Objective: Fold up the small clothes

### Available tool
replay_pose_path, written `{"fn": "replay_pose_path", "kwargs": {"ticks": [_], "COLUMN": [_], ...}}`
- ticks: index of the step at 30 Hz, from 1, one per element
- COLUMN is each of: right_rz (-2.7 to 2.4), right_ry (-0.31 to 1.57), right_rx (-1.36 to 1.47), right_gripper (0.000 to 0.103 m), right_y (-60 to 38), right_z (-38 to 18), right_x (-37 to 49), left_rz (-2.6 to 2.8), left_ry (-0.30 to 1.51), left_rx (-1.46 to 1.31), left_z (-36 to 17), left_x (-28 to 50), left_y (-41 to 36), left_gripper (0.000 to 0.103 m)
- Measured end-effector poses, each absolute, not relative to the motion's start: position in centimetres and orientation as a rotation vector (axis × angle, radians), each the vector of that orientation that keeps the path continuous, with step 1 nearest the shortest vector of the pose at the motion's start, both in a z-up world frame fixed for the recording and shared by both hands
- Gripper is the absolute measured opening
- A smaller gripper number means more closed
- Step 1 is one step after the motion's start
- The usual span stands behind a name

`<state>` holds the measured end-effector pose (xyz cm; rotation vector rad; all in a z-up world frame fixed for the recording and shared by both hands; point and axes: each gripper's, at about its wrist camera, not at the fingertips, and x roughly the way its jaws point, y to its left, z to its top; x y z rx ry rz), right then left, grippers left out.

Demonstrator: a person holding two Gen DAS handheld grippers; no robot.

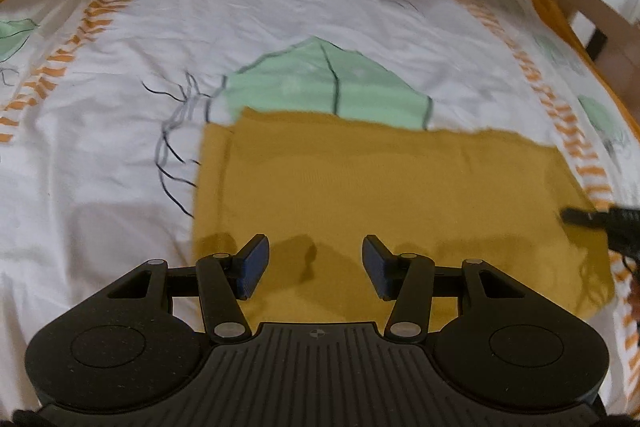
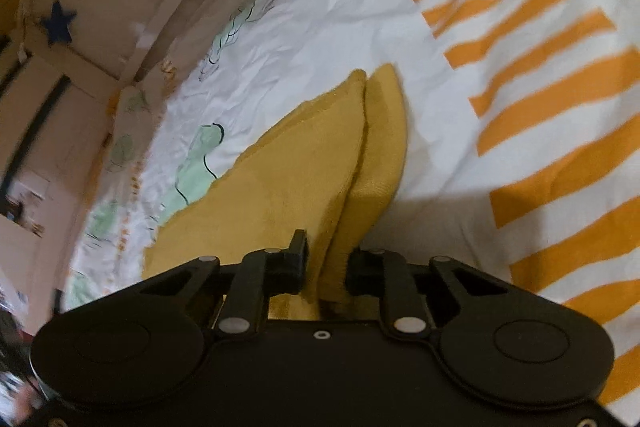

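One edge pinched, one gripper free over the mustard garment (image 1: 380,195).
Right gripper (image 2: 326,263) is clamped on its doubled edge; left gripper (image 1: 314,267) hangs apart above it; next, likely grip and fold across the bedsheet (image 1: 120,131).

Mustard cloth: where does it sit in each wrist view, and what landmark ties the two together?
Left wrist: the mustard cloth lies flat across the lower centre, beyond the open left gripper, reaching toward the right edge.
Right wrist: its folded edge runs from centre down between the fingers of the right gripper, which pinch it.
Shared landmark: the bed cover's orange stripe band.
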<state>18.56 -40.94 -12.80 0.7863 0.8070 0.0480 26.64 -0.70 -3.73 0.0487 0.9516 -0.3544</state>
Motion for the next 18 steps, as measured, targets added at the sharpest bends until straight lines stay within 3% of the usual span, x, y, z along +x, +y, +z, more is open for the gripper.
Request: {"fn": "replay_pose_path", "kwargs": {"ticks": [18], "right_rz": [0.122], "right_ry": [0.836], "right_rx": [0.506], "right_gripper": [0.023], "right_y": [-27.9], "right_z": [-2.0], "right_x": [24.6], "left_rz": [-0.291], "left_ry": [0.973], "left_rx": [-0.070], "left_z": [-2.7], "left_x": [31.3], "left_y": [7.9], "left_gripper": [0.050]}}
